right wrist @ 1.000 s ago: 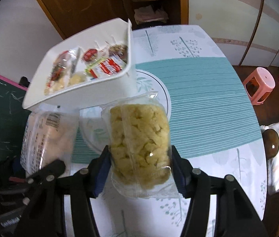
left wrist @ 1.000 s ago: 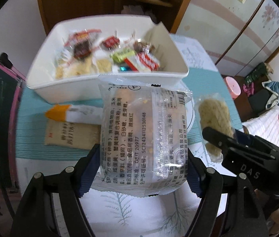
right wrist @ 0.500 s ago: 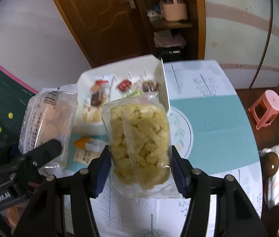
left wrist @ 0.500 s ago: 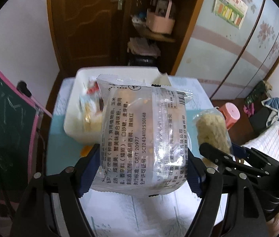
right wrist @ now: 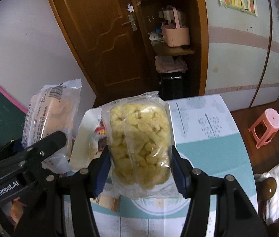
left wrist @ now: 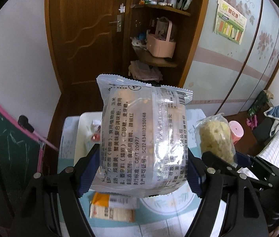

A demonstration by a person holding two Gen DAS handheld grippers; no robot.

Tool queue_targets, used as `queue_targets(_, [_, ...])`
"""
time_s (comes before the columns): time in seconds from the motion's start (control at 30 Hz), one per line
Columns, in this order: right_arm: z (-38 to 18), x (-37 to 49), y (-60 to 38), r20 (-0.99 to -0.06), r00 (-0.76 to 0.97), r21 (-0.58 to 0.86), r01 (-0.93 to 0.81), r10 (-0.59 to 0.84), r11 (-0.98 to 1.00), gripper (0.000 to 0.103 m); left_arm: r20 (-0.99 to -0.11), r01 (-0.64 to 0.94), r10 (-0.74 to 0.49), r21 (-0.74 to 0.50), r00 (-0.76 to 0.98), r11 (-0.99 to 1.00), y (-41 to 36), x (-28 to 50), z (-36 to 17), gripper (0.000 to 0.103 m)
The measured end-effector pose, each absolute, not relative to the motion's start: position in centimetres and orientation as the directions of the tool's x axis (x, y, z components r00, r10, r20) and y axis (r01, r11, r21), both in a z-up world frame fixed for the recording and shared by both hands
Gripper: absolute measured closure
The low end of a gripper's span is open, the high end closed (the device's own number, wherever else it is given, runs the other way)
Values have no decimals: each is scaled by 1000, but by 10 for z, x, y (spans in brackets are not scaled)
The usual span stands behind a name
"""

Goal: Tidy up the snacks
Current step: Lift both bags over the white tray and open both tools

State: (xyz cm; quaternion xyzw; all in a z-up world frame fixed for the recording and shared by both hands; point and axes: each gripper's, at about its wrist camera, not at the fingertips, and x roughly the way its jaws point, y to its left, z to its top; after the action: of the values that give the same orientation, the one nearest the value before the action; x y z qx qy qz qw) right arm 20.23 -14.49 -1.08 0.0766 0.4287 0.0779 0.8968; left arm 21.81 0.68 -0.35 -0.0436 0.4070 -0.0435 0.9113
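Noodle packet (left wrist: pixel 143 138) upright in clenched left jaws, puffed-snack bag (right wrist: pixel 139 144) upright in right jaws.

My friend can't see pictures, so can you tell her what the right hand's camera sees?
The right gripper holds a clear packet of yellow puffed snacks up above a table. To the left, the left gripper holds a printed snack packet, with a white bin of snacks behind them.

Brown wooden door (left wrist: pixel 92 35), corner shelves (left wrist: pixel 159 61) with pink basket (right wrist: pixel 176 33), pale floral wardrobe (left wrist: pixel 238 63), pink stool (right wrist: pixel 265 128).
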Motion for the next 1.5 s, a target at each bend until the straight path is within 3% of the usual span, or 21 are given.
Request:
queue_targets(1.03, [-56,282,-135,-818,564,163,43,111,986,45,-786,124,-124,-61,606,990,-7,314,-52,25])
queue_targets(1.2, [-71,291,-132,-837,536,157,41,111,987,45,-788,130,-122,-54,603,990,-7,318,-57,1])
queue_targets(1.37, [-77,292,-127,-831,546,138,21,105,990,36,-797,116,-118,-61,593,991,-3,321,-62,1])
queue_targets(1.5, [-79,291,-127,-836,538,148,23,113,989,36,-802,103,-109,-59,588,993,0,320,-64,1])
